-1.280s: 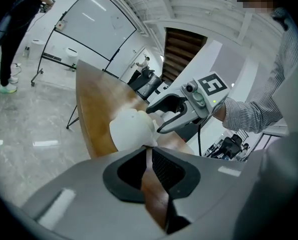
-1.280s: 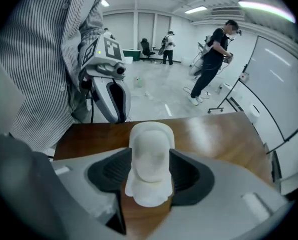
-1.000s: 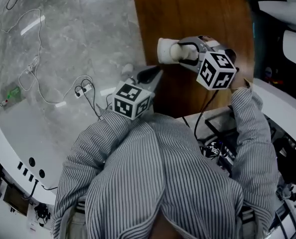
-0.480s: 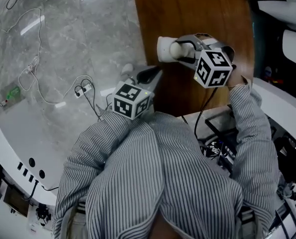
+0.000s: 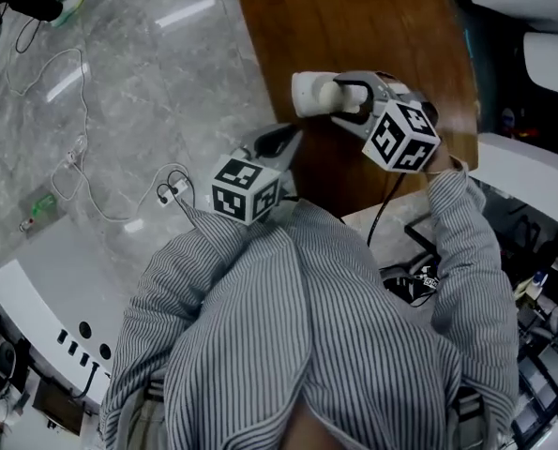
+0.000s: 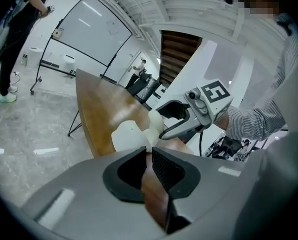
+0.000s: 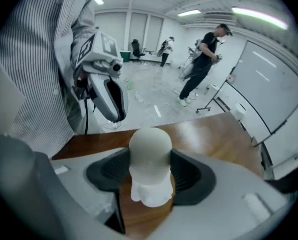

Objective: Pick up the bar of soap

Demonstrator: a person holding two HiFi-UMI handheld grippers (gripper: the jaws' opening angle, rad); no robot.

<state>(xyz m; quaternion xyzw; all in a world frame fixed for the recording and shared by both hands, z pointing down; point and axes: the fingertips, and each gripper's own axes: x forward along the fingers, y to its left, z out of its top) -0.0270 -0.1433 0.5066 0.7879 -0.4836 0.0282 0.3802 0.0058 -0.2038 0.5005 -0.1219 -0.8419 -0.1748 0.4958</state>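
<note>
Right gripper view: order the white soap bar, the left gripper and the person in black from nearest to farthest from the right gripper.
1. White rounded soap bar: between the jaws, centre.
2. Grey left gripper: upper left, beside the striped shirt.
3. Person in black: far back, upper right.

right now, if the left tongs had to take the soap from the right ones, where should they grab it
Probably the blocky white end of the soap, which sticks out free past the right tongs clamped on its rounded part. Its flatter faces suit the pads. Come from the table-edge side with the left tongs, opening them first, since their jaws stand together.
</note>
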